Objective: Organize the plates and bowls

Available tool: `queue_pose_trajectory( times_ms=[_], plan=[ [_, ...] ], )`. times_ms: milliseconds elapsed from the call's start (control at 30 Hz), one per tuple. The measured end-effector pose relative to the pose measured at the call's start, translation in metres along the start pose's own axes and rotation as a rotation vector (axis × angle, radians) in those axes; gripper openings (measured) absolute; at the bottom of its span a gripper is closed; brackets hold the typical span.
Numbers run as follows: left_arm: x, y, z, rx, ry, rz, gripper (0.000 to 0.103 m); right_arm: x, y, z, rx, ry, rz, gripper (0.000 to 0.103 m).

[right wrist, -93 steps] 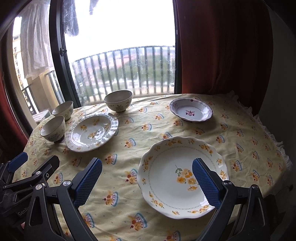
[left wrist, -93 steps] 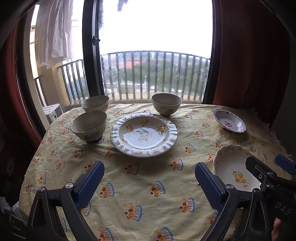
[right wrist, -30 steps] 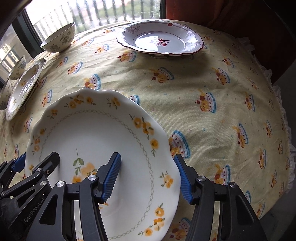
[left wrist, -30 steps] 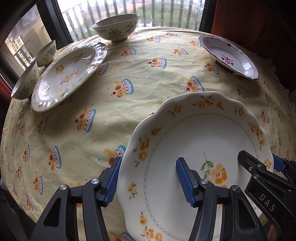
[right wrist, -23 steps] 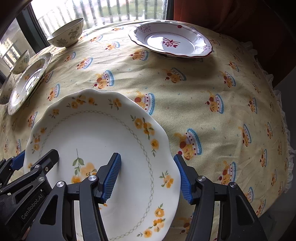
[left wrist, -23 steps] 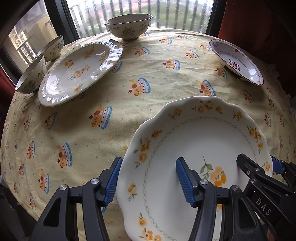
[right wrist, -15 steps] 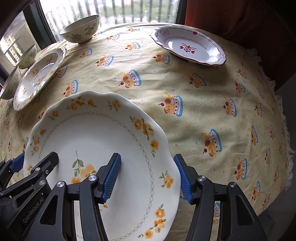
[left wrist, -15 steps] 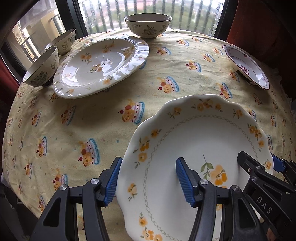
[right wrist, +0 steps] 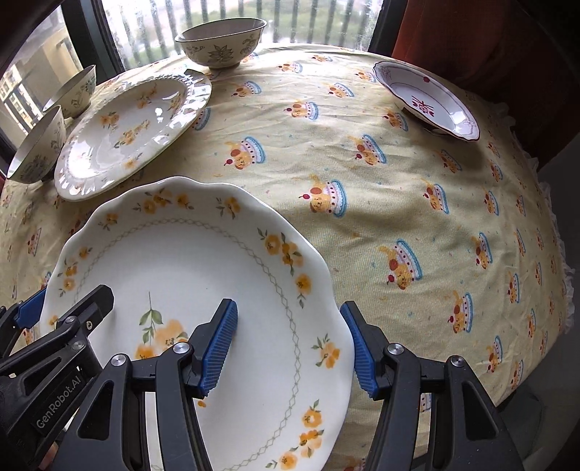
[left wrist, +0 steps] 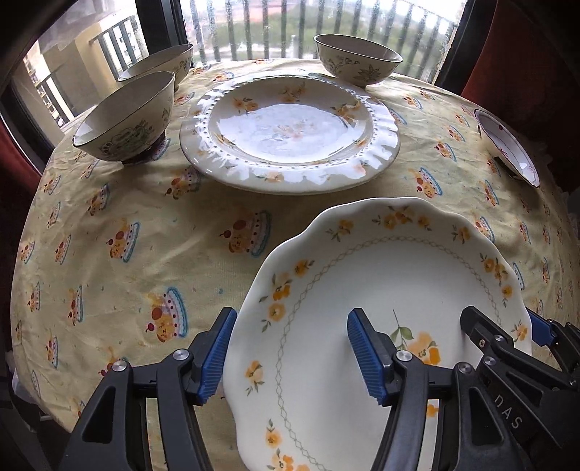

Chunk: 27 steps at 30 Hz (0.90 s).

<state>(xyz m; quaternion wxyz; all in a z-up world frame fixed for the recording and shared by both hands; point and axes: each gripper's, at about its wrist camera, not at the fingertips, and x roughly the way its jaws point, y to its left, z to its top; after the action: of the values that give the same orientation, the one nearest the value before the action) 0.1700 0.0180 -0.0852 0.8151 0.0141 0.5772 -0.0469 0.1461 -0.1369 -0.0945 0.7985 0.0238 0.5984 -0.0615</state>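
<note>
A white scalloped plate with orange flowers (left wrist: 391,275) (right wrist: 188,261) is held above the table by both grippers. My left gripper (left wrist: 290,347) is shut on its left rim. My right gripper (right wrist: 290,344) is shut on its right rim. A large cream plate with a beaded, ruffled rim (left wrist: 290,130) (right wrist: 130,126) lies on the yellow tablecloth ahead. Three patterned bowls stand near it: two at the far left (left wrist: 127,116) (left wrist: 159,69) and one at the back (left wrist: 357,59) (right wrist: 221,38). A small plate with red marks (left wrist: 507,148) (right wrist: 426,99) lies far right.
The round table has a yellow cloth with cake prints (right wrist: 398,181). A window with a balcony railing (left wrist: 272,29) is behind it, red curtains (right wrist: 489,43) at the right. The cloth's frilled edge (right wrist: 565,253) drops off on the right.
Both grippers shut on the flowered plate, lifted it and carried it left and forward, so the large cream plate and the bowls now lie closer ahead.
</note>
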Motion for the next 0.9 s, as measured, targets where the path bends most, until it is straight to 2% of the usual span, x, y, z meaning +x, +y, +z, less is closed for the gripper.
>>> queue_pose_trajectory(
  times_ms=[400, 600, 900],
  plan=[
    [0.000, 0.073, -0.003, -0.033, 0.002, 0.015, 0.063, -0.005, 0.078, -0.010, -0.019, 0.005, 0.012, 0.062],
    [-0.002, 0.085, -0.003, -0.004, -0.017, 0.030, 0.063, -0.003, 0.095, -0.009, 0.011, 0.010, 0.029, 0.062],
    [0.007, 0.099, 0.000, -0.014, 0.014, 0.038, 0.063, 0.000, 0.112, -0.009, 0.004, 0.020, 0.040, 0.062]
  ],
)
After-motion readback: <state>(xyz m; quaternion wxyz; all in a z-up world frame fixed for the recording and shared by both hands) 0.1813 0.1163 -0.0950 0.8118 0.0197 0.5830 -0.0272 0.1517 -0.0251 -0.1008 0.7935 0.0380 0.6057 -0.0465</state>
